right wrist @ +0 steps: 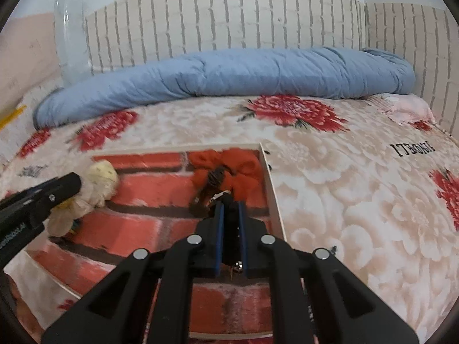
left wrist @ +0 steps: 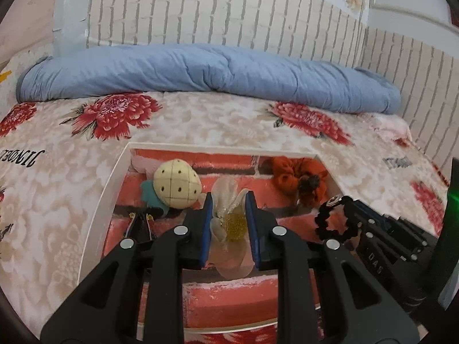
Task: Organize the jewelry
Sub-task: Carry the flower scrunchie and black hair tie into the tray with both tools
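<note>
Flower clip clamped in your left gripper, over the tray's middle. Right gripper clamped on what looks like a black bracelet, nearer the tray's right edge, scrunchie just ahead.

Between your left gripper jaws: a flower clip, sheer glossy fabric petals, glittery gold centre. Your jaws: matt black plastic, blue rubbery pads, shiny metal pins. Your right gripper jaws: a black bracelet, knobbly and matt. Beyond them: a fuzzy orange cloth scrunchie.
</note>
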Motion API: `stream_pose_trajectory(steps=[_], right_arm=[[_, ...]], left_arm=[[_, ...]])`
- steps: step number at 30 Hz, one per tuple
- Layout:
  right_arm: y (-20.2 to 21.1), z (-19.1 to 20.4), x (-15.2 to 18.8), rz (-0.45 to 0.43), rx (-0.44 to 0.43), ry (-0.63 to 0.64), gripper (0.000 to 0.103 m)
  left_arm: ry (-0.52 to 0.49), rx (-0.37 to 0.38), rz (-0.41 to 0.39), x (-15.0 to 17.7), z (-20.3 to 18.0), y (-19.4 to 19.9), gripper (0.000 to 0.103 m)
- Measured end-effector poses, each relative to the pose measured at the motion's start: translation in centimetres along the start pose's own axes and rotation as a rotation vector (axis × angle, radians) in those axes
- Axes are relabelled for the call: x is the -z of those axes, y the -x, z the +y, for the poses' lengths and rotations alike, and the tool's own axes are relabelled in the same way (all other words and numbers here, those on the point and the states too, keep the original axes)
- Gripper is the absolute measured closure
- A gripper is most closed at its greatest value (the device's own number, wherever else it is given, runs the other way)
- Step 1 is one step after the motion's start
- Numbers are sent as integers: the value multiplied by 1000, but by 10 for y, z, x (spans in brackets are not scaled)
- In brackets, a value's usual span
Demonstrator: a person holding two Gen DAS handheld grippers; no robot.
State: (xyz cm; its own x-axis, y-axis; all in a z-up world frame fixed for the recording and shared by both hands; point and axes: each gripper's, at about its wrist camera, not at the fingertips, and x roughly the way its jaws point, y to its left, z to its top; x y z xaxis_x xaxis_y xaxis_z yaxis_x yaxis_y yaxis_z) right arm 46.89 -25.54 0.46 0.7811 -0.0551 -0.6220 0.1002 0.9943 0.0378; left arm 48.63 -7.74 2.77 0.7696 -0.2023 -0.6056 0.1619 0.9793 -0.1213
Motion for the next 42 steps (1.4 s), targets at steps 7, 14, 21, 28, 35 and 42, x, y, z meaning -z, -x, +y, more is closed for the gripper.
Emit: stream_pose_trajectory(steps=[7,14,21,28,35,42], right_arm=[[-11,-7,6,33,6,-21,93],[-23,-8,11,62,-5,-30,93],[-30,-7,13,78,-5,-29,93],[-35,-6,14,89,-1,-24,93],[-38,-4,14,97,0,-16,93],[-40,-3,14,99,5,-12,93]], left_arm=[[-9,-23,37,8,2,-15,82],[-23,-50,79,15,2,-31,82],[-39,-69,95,19,2,-37,79],[-34,-81,119,21,5,-45,78],[-44,-92,131,23,4,-49,76],[-39,-99,145,25,6,-53,72]])
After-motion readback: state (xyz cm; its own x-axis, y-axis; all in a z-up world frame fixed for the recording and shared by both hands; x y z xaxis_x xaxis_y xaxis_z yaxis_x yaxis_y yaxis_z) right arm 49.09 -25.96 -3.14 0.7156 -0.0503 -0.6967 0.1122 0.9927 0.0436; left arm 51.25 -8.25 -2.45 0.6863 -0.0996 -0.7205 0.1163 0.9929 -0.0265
